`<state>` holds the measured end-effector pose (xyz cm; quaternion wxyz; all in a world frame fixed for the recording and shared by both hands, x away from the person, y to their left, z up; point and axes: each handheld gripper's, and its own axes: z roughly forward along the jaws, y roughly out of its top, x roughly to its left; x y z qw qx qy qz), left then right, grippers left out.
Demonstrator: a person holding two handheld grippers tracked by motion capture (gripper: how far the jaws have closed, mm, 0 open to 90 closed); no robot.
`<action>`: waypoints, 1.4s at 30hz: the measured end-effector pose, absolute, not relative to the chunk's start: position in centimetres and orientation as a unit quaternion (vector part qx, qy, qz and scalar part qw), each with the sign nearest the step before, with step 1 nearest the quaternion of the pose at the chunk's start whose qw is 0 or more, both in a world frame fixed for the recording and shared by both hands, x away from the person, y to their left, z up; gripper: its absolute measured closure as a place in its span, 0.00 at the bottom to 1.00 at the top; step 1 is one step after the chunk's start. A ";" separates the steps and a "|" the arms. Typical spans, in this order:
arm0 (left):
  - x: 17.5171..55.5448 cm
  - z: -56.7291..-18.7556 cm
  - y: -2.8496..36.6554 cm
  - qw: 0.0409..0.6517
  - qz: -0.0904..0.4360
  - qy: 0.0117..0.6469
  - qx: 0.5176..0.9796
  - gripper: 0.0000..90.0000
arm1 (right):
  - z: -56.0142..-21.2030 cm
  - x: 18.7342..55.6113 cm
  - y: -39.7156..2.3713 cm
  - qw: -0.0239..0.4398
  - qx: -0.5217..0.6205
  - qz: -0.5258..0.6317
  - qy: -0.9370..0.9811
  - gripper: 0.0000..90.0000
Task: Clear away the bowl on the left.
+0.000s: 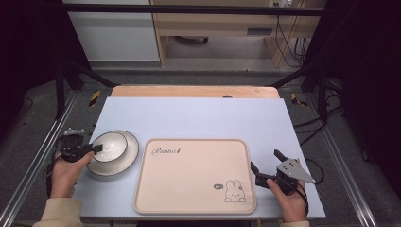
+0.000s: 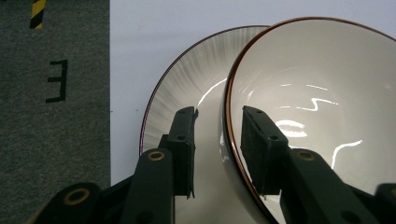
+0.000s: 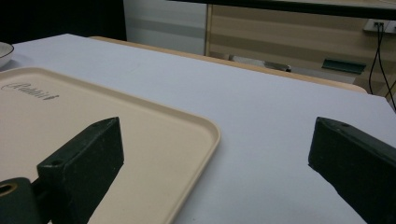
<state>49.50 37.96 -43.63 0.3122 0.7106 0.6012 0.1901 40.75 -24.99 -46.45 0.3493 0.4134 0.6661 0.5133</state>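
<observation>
Here, from the high view, a pale blue table point(image 1: 198, 116) carries a beige tray point(image 1: 194, 175) at its near middle, printed with a rabbit point(image 1: 235, 190) at the near right corner. Left of the tray a white bowl point(image 1: 112, 145) sits on a white plate point(image 1: 124, 163). The left gripper point(image 1: 97, 149), in the person's left hand point(image 1: 66, 172), reaches the bowl's left rim. The right gripper point(image 1: 265, 168) lies at the tray's right edge in the right hand point(image 1: 289, 198), its jaws spread.

In the left gripper view the jaws stand a little apart, straddling the brown-edged rim of the bowl point(image 2: 317, 107): one pad lies inside, the other outside over the ribbed plate point(image 2: 187, 79). Whether the pads press the rim cannot be told. Grey floor point(image 2: 51, 116) lies beyond the table's edge.

In the right gripper view the jaws are wide apart and hold nothing; one stands over the corner of the tray point(image 3: 154, 126), the other over bare table point(image 3: 261, 130).
</observation>
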 end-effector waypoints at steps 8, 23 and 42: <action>49.6 -43.7 37.8 0.307 0.186 0.600 0.715 0.79 | -46.4 40.7 -25.0 0.347 0.413 0.514 0.667 0.04; 49.5 -43.9 38.0 0.326 0.179 0.609 0.700 0.92 | -46.4 40.7 -25.0 0.347 0.413 0.511 0.669 0.04; 49.1 -43.1 37.5 0.379 0.157 0.597 0.689 0.91 | -46.2 40.6 -24.9 0.349 0.406 0.518 0.667 0.04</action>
